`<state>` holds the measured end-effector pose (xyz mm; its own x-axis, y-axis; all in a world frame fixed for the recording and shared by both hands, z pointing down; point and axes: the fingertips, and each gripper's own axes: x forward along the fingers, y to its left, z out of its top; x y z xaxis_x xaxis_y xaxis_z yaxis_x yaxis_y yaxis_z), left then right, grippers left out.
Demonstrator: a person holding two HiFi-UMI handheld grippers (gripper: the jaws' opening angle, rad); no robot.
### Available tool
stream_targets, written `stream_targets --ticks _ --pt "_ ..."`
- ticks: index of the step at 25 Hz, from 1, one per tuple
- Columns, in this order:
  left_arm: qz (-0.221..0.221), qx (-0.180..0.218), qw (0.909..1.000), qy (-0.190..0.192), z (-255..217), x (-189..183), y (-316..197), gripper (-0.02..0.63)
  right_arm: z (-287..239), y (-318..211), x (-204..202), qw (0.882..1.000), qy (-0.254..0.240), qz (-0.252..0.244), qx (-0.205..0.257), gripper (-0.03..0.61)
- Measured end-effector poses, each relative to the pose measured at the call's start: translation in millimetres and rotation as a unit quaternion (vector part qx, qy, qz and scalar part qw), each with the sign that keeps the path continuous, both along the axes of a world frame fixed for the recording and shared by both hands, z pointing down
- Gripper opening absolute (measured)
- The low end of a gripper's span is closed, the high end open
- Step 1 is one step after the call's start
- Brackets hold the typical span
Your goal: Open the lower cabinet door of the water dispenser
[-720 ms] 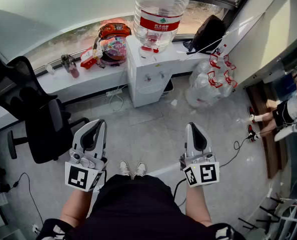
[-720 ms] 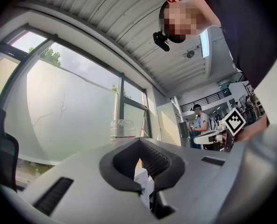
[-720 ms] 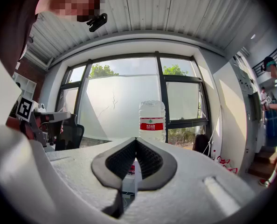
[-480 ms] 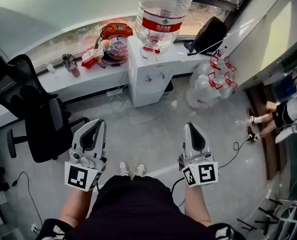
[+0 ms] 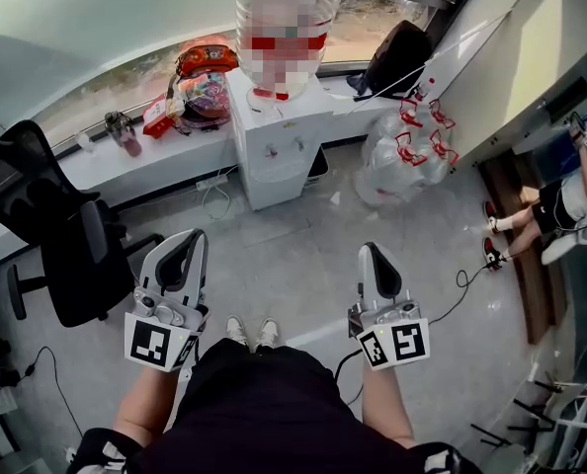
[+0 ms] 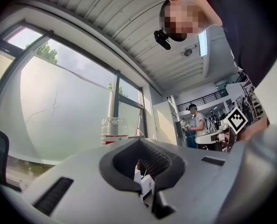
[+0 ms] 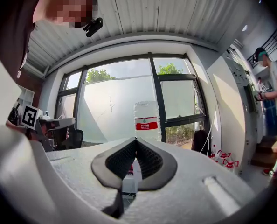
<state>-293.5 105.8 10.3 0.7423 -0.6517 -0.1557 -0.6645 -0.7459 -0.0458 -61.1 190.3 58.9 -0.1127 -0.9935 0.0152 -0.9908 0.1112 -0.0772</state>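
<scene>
Tiled floor (image 5: pixel 293 255) is lying wide between the person and the water dispenser (image 5: pixel 274 151), with both claws hanging back.

Head view: the picture is sliding a little, so the dispenser is now sitting slightly further toward eleven o'clock than a moment earlier. It is staying well apart from the left claw (image 5: pixel 190 237) and right claw (image 5: pixel 370 250), which are idling at waist level at seven and five o'clock, and the lower cabinet door (image 5: pixel 274 188) is looking closed. Left gripper view: the tips are meeting on nothing, the bottle (image 6: pixel 113 129) showing beyond at eleven o'clock. Right gripper view: the claw is pinching fully together, empty, aiming level at the dispenser at twelve o'clock. The approach seems to be barely starting.
</scene>
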Motion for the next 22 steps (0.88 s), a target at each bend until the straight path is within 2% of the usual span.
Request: stream_targets --ticks 5,13,22 --pt "0.009 -0.009 0.9999 0.002 10 34 6 0.006 5 13 29 1.0 0.006 0.004 0.003 0.005" --pt "0.014 -0.021 0.9997 -0.004 26 63 -4 0.006 22 16 62 1.0 -0.001 0.023 -0.007 0.005" --pt "0.027 -0.024 0.9993 -0.005 34 98 -53 0.006 29 -31 90 0.999 0.0 0.026 -0.019 0.005"
